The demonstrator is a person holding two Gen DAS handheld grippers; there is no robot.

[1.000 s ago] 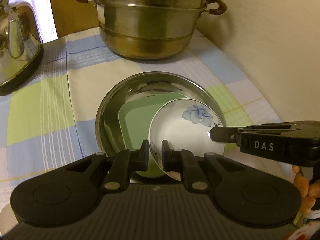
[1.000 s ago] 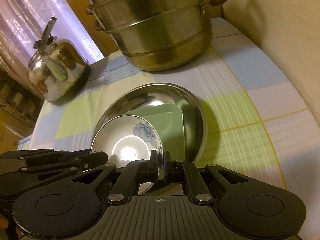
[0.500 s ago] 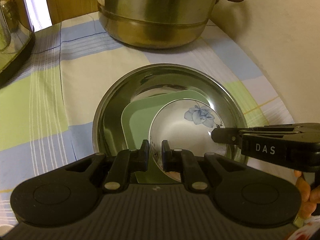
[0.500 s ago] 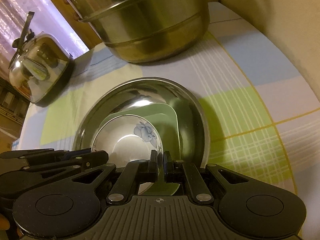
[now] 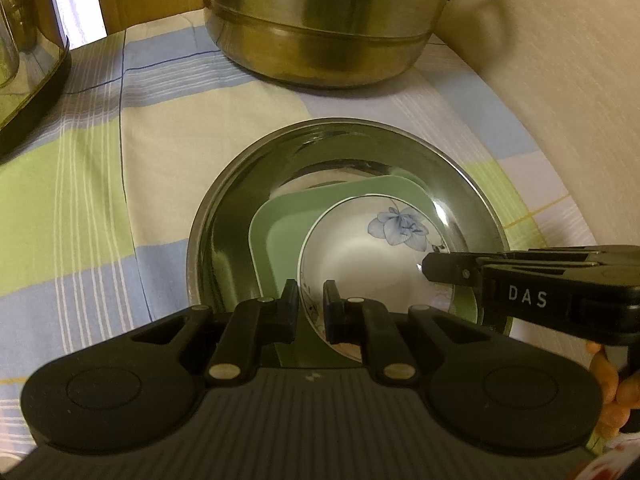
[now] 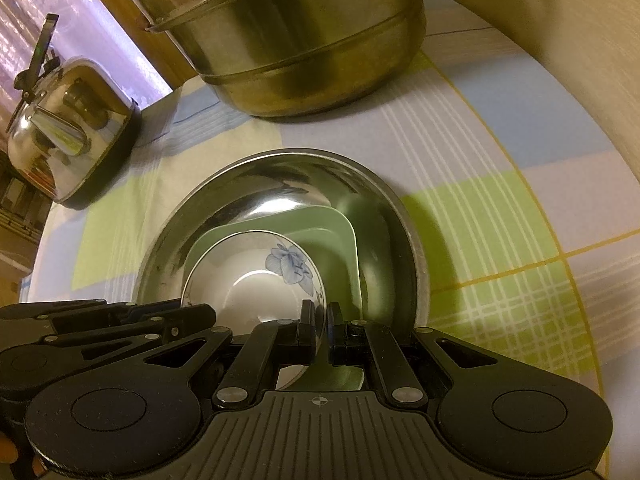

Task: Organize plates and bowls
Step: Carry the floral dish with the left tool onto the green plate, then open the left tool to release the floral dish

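Note:
A white bowl with a blue flower (image 5: 372,252) sits on a square green plate (image 5: 288,224), which lies inside a large steel basin (image 5: 236,208). My left gripper (image 5: 310,304) is shut on the bowl's near left rim. My right gripper (image 6: 323,326) is shut on the bowl's right rim; it also shows in the left wrist view (image 5: 432,266). In the right wrist view the bowl (image 6: 248,288), green plate (image 6: 336,248) and basin (image 6: 384,208) lie just ahead, with the left gripper (image 6: 208,314) at the lower left.
A big steel steamer pot (image 5: 320,32) stands at the back on the checked tablecloth (image 5: 80,184). A steel kettle (image 6: 68,128) stands at the back left. A pale wall (image 5: 580,100) runs along the right side.
Both grippers have lowered the bowl with the green plate into the steel basin. The pot and kettle now look closer and larger.

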